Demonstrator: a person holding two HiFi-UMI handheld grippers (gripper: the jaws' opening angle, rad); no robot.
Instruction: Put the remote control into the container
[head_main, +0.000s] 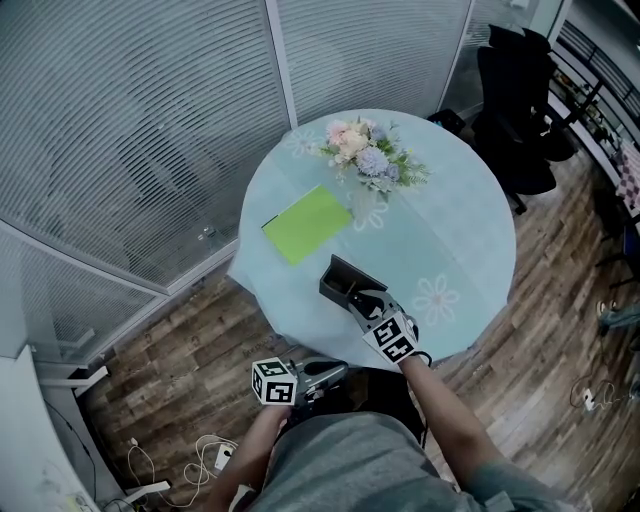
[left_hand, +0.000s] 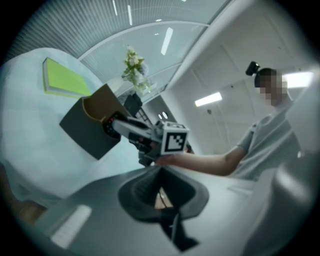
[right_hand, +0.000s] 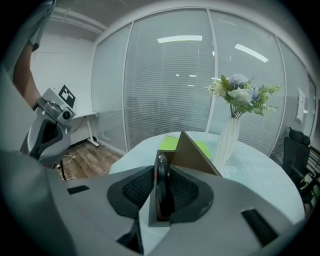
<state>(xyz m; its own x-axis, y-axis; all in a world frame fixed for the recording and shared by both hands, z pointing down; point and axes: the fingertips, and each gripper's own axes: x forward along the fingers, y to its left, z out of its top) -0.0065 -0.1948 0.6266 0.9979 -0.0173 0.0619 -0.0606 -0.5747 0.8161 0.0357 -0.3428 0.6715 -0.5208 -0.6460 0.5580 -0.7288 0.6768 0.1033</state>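
While the head view is taking in the whole round table (head_main: 470, 230) under its pale blue cloth, it is hiding the remote control (right_hand: 161, 186) behind the right gripper (head_main: 362, 300); only the right gripper view is showing it. The flowers (head_main: 365, 152) are standing at the far side, and the green pad (head_main: 308, 223) is lying left of the middle. The dark container (head_main: 338, 277) is sitting by the near edge, its mouth facing the right gripper. Seen along those jaws, the black remote control is standing edge-on between the two pads, which are pinching it from either side, and its far end is reaching into the container's mouth. The left gripper (head_main: 335, 372) is hanging off the table's near edge, well apart from the container; its own view is showing its jaws pressed together with nothing between them.
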